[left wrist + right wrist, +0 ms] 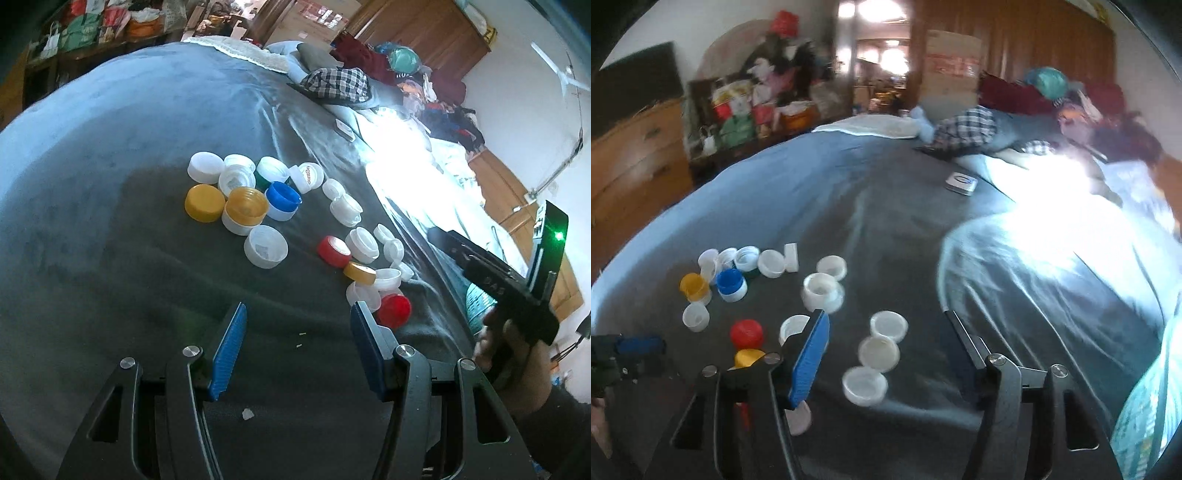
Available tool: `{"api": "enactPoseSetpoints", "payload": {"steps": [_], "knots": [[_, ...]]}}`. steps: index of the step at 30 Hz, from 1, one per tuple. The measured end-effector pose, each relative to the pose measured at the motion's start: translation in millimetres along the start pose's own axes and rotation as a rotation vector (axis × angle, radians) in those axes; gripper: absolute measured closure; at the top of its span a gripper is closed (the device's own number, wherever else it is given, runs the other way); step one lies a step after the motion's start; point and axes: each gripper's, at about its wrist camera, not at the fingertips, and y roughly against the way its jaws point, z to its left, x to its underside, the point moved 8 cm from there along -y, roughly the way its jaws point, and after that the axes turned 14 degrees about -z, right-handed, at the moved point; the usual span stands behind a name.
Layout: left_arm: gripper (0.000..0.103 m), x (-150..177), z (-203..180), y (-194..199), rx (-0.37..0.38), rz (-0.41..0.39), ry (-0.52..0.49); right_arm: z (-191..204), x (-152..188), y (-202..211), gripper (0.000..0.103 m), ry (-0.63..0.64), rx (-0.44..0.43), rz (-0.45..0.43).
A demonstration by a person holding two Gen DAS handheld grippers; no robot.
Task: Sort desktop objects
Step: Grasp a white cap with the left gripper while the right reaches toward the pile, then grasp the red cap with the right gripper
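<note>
Left wrist view, left claw [298,347] released and empty, bottle caps [266,206] scattered just beyond it

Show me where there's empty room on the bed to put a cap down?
The grey blanket is bare left of the yellow cap, and also in front of the left tongs. Beyond the caps, toward the checked cloth, it is free too. It is crowded in the cap cluster around the blue cap and by the red caps.

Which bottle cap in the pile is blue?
Only the blue cap, open side up atop a white cap, beside the open yellow cap; the others are white, yellow, red or green.
</note>
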Motion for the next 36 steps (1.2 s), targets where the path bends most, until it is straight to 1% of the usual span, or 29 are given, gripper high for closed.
{"api": "enactPoseSetpoints", "payload": {"steps": [2, 3, 5, 7, 8, 10, 13, 14, 15, 16, 17, 19, 21, 23, 28, 30, 34, 36], "knots": [[0.051, -3.4, -0.2, 2.5, -0.05, -0.023, -0.05, -7.2, 7.2, 8.6, 0.036, -0.047, -0.007, 0.023], [0.051, -7.1, -2.4, 4.1, -0.06, -0.041, -0.072, -7.5, 7.8, 9.0, 0.036, -0.057, -0.008, 0.031], [0.051, -13.8, -7.3, 1.4, -0.065, -0.052, -0.095, -8.3, 22.0, 18.3, 0.036, -0.082, -0.011, 0.059], [0.051, -17.2, -9.3, -7.5, -0.078, -0.049, -0.121, -4.8, 34.4, 28.1, 0.036, -0.092, -0.021, 0.08], [0.051, -18.1, -8.0, -14.6, -0.098, -0.044, -0.131, -3.7, 39.2, 31.6, 0.036, -0.094, -0.025, 0.086], [0.052, -19.0, -4.1, -27.8, -0.117, -0.026, -0.127, 1.0, 46.4, 36.6, 0.036, -0.102, -0.043, 0.097], [0.052, -21.6, -0.2, -41.2, -0.15, -0.024, -0.133, 10.4, 52.5, 41.3, 0.036, -0.105, -0.082, 0.108], [0.053, -21.4, 0.0, -44.9, -0.159, -0.024, -0.145, 13.3, 53.7, 42.8, 0.041, -0.104, -0.098, 0.11], [0.056, -20.4, -0.7, -48.6, -0.178, -0.025, -0.173, 17.9, 55.1, 44.4, 0.045, -0.102, -0.121, 0.113], [0.071, -19.3, -0.8, -49.4, -0.191, -0.024, -0.192, 21.4, 55.6, 45.5, 0.052, -0.099, -0.139, 0.117], [0.081, -18.3, -1.4, -49.9, -0.199, -0.019, -0.207, 25.5, 55.7, 46.5, 0.056, -0.098, -0.161, 0.117], [0.081, -17.7, -3.9, -44.7, -0.184, -0.024, -0.196, 34.7, 54.7, 47.5, 0.059, -0.096, -0.208, 0.113], [0.081, -18.1, -7.9, -36.3, -0.18, -0.043, -0.205, 43.6, 53.7, 48.1, 0.059, -0.088, -0.248, 0.107], [0.081, -17.0, -10.1, -29.1, -0.169, -0.049, -0.193, 53.8, 52.5, 45.7, 0.059, -0.086, -0.297, 0.108], [0.081, -15.8, -9.8, -20.9, -0.161, -0.05, -0.176, 73.9, 44.4, 42.1, 0.059, -0.058, -0.355, 0.088], [0.08, -15.6, -11.0, -21.0, -0.157, -0.051, -0.178, 80.4, 43.5, 35.9, 0.059, -0.015, -0.35, 0.089], [0.081, -15.8, -10.6, -21.5, -0.152, -0.047, -0.164, 84.9, 45.4, 19.1, 0.059, 0.011, -0.343, 0.114], [0.081, -16.5, -10.2, -21.4, -0.152, -0.048, -0.158, 89.0, 50.6, 12.1, 0.065, 0.041, -0.348, 0.137]]}}
